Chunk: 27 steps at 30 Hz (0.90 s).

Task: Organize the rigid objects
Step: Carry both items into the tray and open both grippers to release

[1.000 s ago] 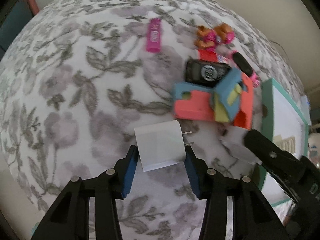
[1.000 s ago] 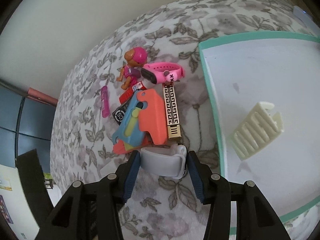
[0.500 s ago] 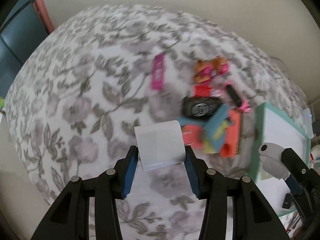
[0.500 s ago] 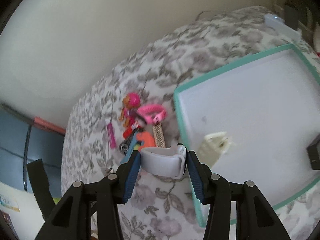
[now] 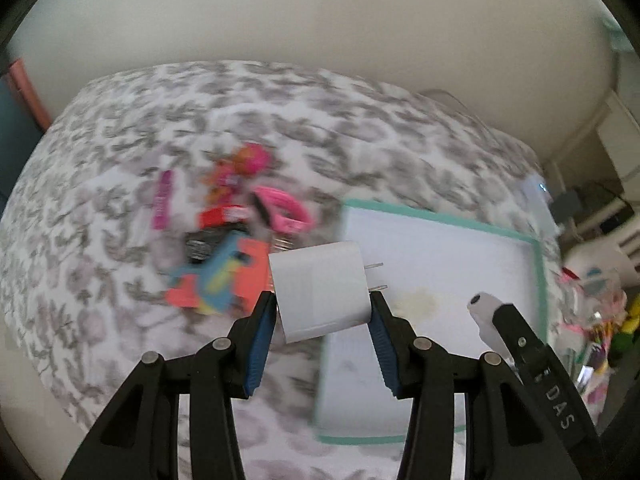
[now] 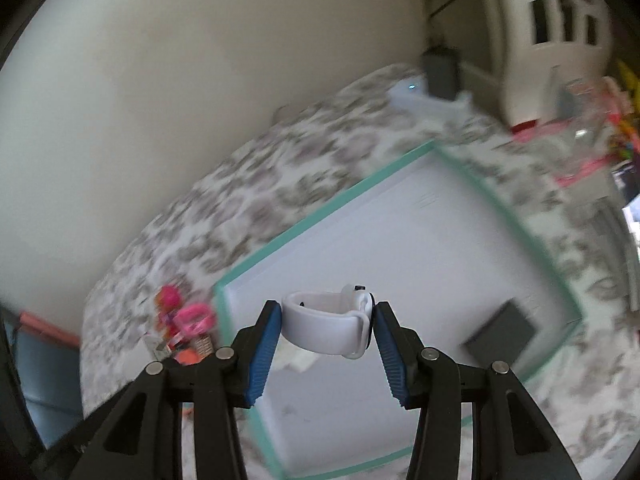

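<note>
We are holding a white plug-in charger in the left tool, its blue pads pressing on both flanks, prongs pointing toward three o'clock; the right tool is clamping a white watch with its band between its pads. Both tools are hanging over or near the teal-rimmed tray, which is lying on the floral bedspread; in the left view the tray is sitting at three o'clock of the charger, and in the right view it is spreading from twelve to three o'clock of the watch.

Inside the tray we are seeing a dark flat block near its four o'clock corner and a pale, blurred piece close by the charger; so we are judging the sorting as begun but far from finished. At ten o'clock of the left tool a heap is waiting on the bedspread: a pink toy figure, a pink band, a magenta stick, a red piece, a black gadget, and an orange-and-blue toy. Both carried things are not yet set down.
</note>
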Available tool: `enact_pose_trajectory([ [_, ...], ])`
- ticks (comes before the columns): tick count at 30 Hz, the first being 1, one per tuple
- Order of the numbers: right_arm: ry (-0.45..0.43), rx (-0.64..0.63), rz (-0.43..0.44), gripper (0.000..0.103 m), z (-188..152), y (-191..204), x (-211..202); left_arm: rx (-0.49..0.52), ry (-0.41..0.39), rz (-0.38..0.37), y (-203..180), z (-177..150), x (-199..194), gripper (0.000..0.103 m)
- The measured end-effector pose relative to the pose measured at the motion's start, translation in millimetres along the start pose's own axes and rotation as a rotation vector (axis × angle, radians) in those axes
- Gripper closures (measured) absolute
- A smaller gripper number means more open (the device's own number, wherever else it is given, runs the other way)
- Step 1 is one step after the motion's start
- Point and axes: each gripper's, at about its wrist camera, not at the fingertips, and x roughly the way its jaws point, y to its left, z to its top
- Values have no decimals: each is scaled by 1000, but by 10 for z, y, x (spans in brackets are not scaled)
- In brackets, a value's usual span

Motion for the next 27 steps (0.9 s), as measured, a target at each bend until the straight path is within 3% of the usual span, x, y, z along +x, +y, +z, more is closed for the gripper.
enact_pose_trajectory([
  [5, -33, 57, -63, 52, 94, -270, -59, 33, 37, -31, -303, -138, 189, 55],
  [12, -58, 79, -105, 52, 162, -422, -96, 38, 87, -25, -288, -265, 437, 55],
  [21, -41, 41, -130, 52, 129, -376, 1, 51, 83, -38, -277, -296, 460, 55],
  [27, 27, 21, -161, 52, 45, -402, 262, 71, 123, -31, -312, -354, 633, 54],
])
